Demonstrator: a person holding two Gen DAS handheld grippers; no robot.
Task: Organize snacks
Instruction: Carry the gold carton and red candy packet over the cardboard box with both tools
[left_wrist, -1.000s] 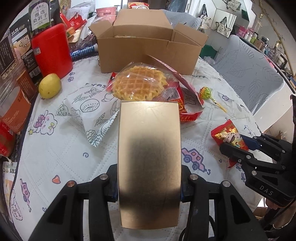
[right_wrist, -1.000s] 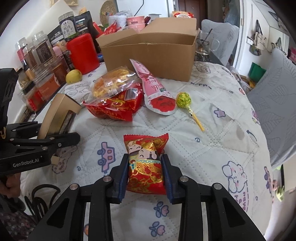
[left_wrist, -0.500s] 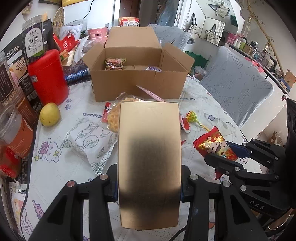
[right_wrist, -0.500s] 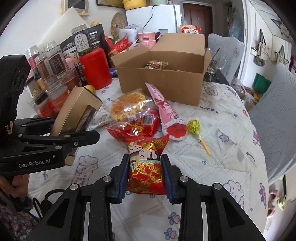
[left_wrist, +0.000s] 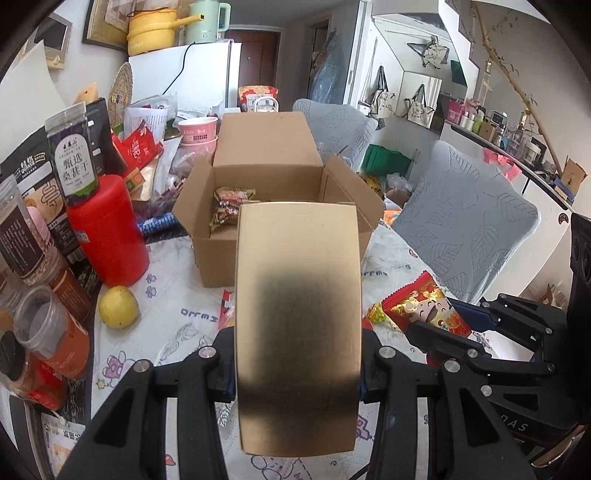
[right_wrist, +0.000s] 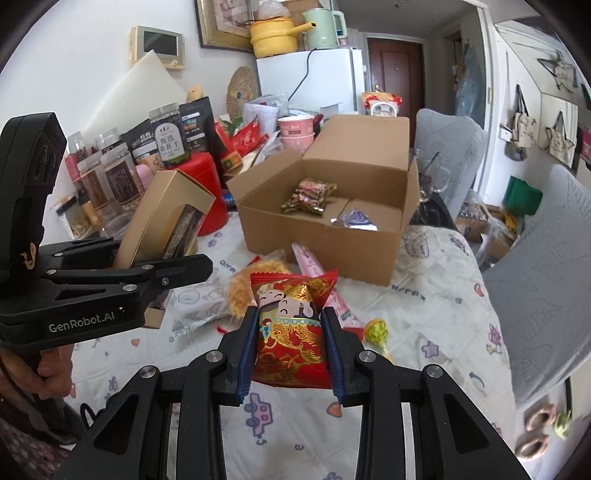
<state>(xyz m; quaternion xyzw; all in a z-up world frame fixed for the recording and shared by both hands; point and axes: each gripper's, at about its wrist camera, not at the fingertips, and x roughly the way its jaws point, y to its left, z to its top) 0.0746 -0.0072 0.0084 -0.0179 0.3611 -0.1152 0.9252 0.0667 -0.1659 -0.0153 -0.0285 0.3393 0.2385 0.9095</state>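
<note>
While your left gripper (left_wrist: 297, 365) clamped the gold box (left_wrist: 297, 325) and your right gripper (right_wrist: 291, 350) pinched the red packet (right_wrist: 291, 332), the open carton (right_wrist: 325, 236) sat upper centre (right nearer).

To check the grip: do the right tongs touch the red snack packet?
Touching. The right wrist view shows the right tongs pressing both sides of the red snack packet.

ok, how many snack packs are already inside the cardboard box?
2 visible in the cardboard box: a green-edged wrapped pack toward the back left, and a silvery purple pack by the front right wall. The near wall may hide more.
</note>
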